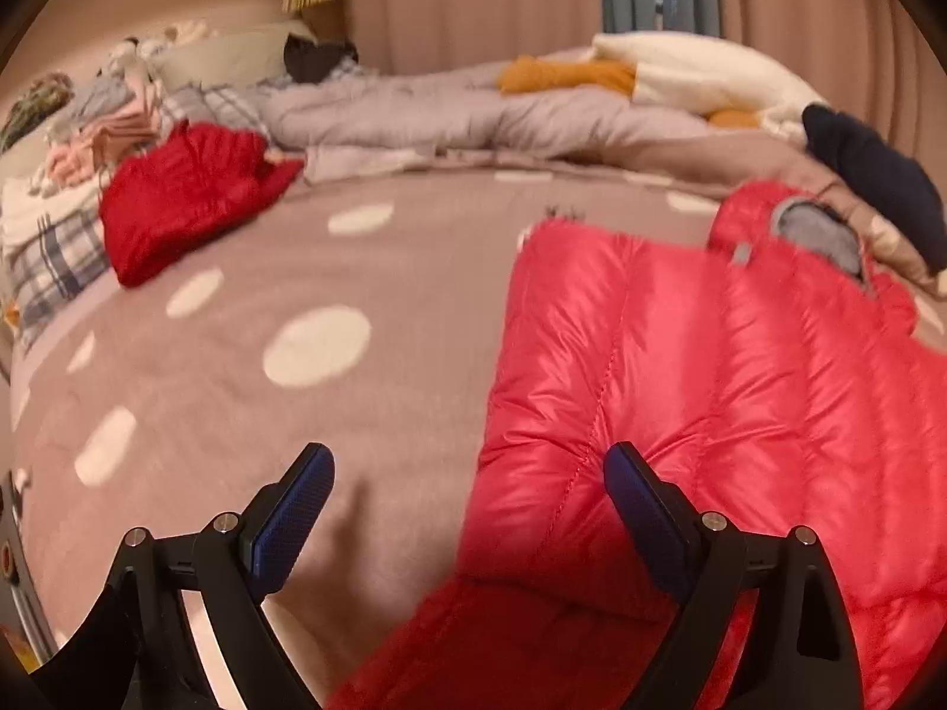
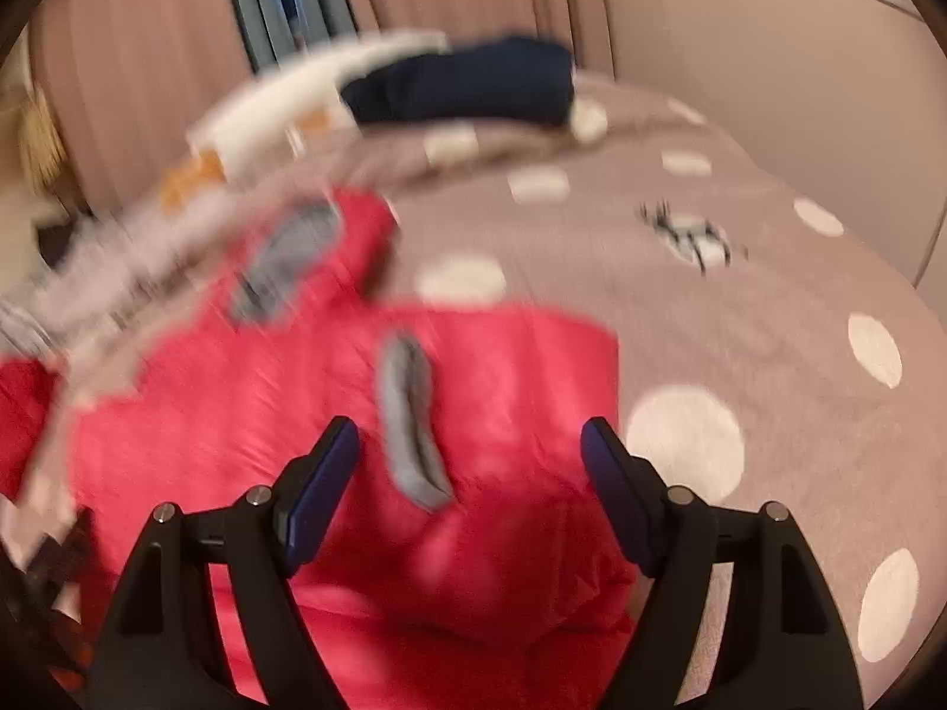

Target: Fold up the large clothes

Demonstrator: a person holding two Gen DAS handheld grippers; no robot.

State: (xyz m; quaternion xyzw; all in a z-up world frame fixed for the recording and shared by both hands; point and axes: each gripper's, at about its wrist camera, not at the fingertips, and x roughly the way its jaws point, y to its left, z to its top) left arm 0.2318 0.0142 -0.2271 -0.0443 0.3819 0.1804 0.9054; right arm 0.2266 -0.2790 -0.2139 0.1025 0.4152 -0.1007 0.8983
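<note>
The bed (image 1: 367,414) carries a polka-dot cover. A red puffer jacket (image 1: 710,367) lies flat on it, collar toward the far edge. Left gripper (image 1: 467,461) and right gripper (image 2: 470,438) hover over the jacket, jaws wide, holding nothing.

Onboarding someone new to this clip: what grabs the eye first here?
The glossy red puffer jacket spread on the pink polka-dot bedspread, filling the right of the left wrist view and the centre of the right one. Both grippers, left and right, are open above it, holding nothing. A darker red garment lies crumpled far left.
</note>
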